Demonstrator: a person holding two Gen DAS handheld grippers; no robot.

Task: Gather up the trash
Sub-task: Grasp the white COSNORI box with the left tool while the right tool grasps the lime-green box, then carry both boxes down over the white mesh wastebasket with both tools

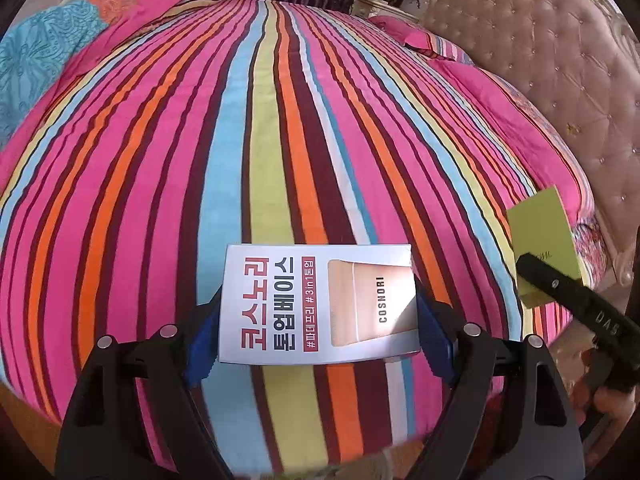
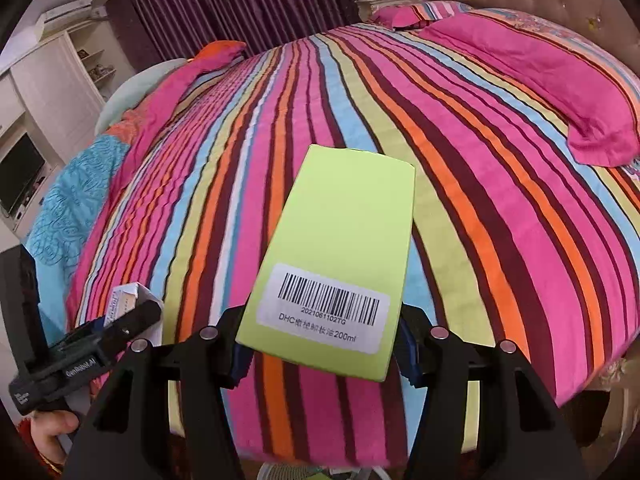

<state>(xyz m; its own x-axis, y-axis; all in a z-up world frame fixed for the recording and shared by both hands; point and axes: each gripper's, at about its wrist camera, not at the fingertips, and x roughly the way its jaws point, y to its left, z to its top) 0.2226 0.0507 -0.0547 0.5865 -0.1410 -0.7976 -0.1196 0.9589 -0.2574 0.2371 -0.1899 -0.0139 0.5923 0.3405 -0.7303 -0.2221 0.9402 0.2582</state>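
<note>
Trash in both hands: the left gripper (image 1: pixel 316 316) has its blue-padded fingers (image 1: pixel 434 328) clamped on the sides of a white box (image 1: pixel 304 300) with a pink tube pictured on it, held in the air above the striped bedspread (image 1: pixel 280 140). Over on the right, the right gripper (image 2: pixel 320 344) is clenched on a lime-green box (image 2: pixel 344 248) with a barcode sticker, also held clear of the bed. A pink pillow (image 2: pixel 540 80) lies by the padded headboard (image 1: pixel 540 60).

Black claw (image 1: pixel 318 336), blue pads (image 1: pixel 434 340), silver screws
</note>
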